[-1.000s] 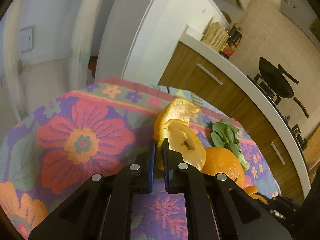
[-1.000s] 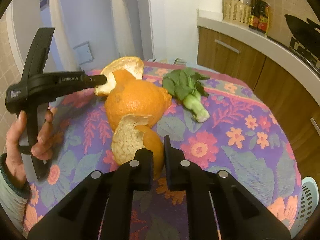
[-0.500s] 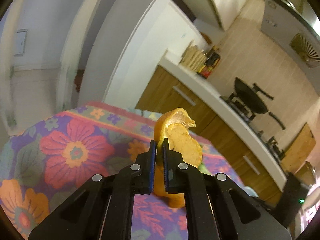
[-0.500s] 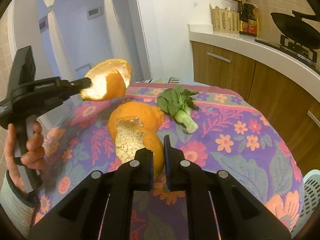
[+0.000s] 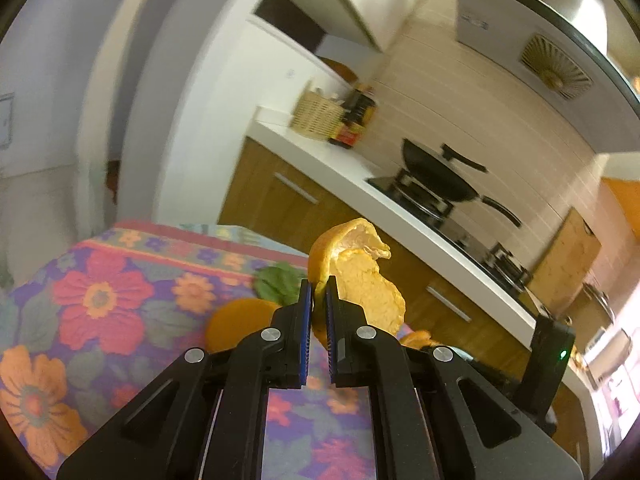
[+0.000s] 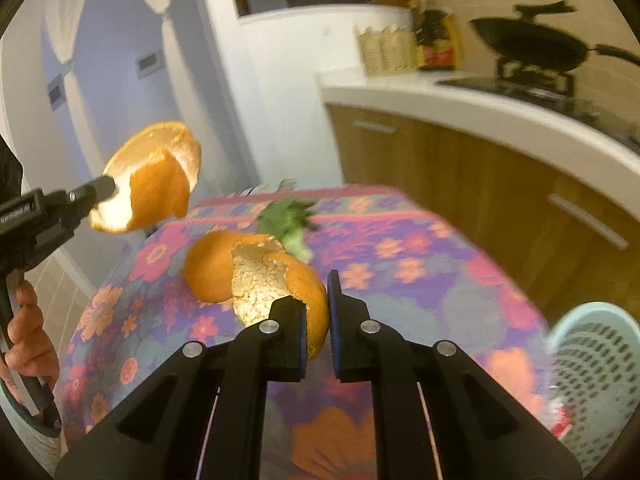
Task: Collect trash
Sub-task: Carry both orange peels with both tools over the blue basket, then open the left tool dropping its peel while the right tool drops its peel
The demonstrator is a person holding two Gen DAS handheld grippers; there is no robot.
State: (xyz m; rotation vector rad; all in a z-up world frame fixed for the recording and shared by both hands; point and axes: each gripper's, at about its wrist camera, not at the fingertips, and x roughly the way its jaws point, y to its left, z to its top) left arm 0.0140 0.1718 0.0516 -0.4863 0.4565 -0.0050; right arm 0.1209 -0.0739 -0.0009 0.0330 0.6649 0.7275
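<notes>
you're mid-carry: your left gripper (image 5: pixel 316 300) has its jaws clamped on a curl of orange peel (image 5: pixel 356 268), lifted clear above the flowered tablecloth (image 5: pixel 100 292). your right gripper (image 6: pixel 317 308) is pinched on a second peel piece (image 6: pixel 276 284), low over the cloth — whether it's fully off the surface, i can't tell.

in the right wrist view the lifted peel sits at about 10 o'clock and a pale blue perforated basket (image 6: pixel 596 364) at about 4 o'clock, off the table edge. that looks like the likely drop spot, so the next move probably calls for swinging each load over its rim before you let go.

the left peel's long axis runs roughly upright from the jaws, its torn tip toward 1 o'clock, white pith facing right. a third peel (image 6: pixel 208 264) and a leafy green scrap (image 6: pixel 288 220) lie on the cloth beyond.
</notes>
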